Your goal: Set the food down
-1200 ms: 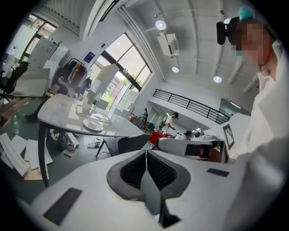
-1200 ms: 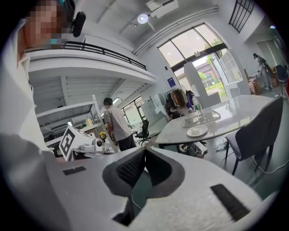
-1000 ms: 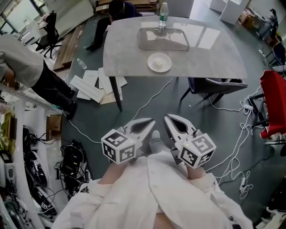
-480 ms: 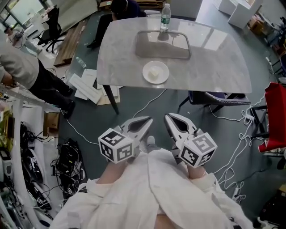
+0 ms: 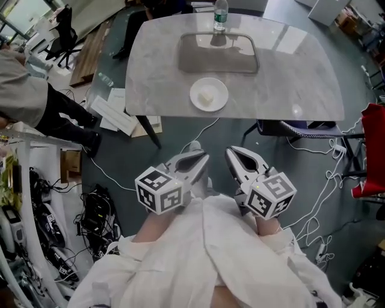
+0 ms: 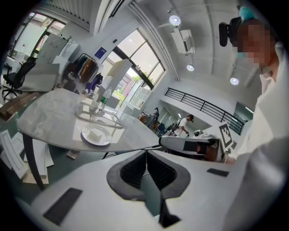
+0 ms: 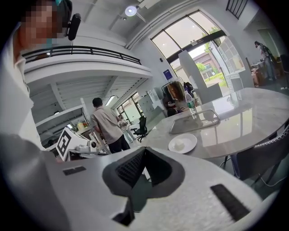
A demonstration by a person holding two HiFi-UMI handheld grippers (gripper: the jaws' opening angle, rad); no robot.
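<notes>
Left gripper (image 5: pixel 201 160) and right gripper (image 5: pixel 233 152): both pressed together, pinching nothing, side by side. Food (image 5: pixel 207 98): well ahead of both, on white plate (image 5: pixel 194 95) near table's (image 5: pixel 289 72) front edge.

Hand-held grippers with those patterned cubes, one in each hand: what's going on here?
A person in white holds the left hand-held gripper and the right hand-held gripper side by side, both shut and empty, short of a grey table. On the table, a white plate carries a pale piece of food; behind it are a clear tray and a water bottle. Nothing is being touched.
</notes>
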